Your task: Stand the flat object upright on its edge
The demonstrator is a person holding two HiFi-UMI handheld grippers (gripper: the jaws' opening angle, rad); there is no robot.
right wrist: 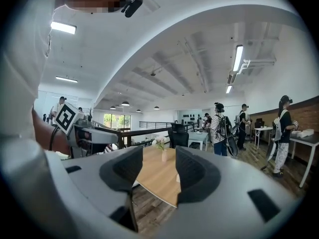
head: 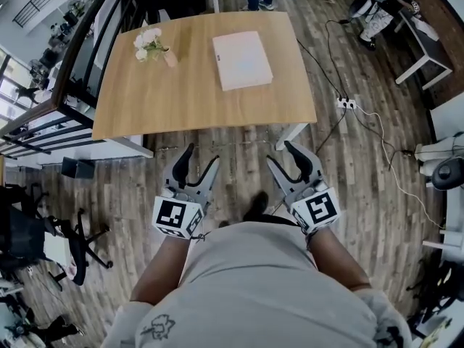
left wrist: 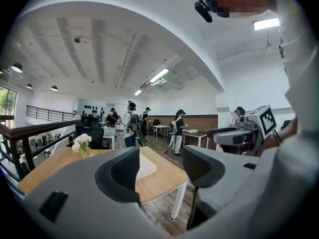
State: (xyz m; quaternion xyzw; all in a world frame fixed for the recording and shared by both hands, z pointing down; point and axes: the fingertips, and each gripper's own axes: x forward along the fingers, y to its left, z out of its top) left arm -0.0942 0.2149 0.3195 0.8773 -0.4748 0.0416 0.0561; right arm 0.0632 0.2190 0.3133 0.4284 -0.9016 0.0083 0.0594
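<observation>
Standing at the near edge of the scene, a person in a light grey shirt [head: 246, 288] holds both tools out over the wood-plank floor [head: 239, 167], short of the desk. A black office chair [head: 76, 249] stands on the near left.

The left claw [head: 201, 156] is released. Its two dark jaws are spread wide with nothing between them, and the left gripper view shows only the desk's near corner and floor through the gap. The right claw [head: 281, 154] is also released and empty, with its jaws parted a little less widely. The two claws sit side by side, well apart from everything on the desk.

Beyond them stands the light wooden desk [head: 181, 100] on white legs. The flat pale pink rectangular box [head: 242, 59] lies flat on the desktop, right of centre and toward the far edge, untouched. To its left, near the far left part of the desktop, stands a small pink vase of white flowers [head: 154, 48].

On the floor right of the desk lies a white power strip [head: 346, 104] with cables running from it. A dark railing [head: 72, 56] runs along the desk's left side. Farther off in the gripper views, several people [left wrist: 130, 128] stand among other tables.
</observation>
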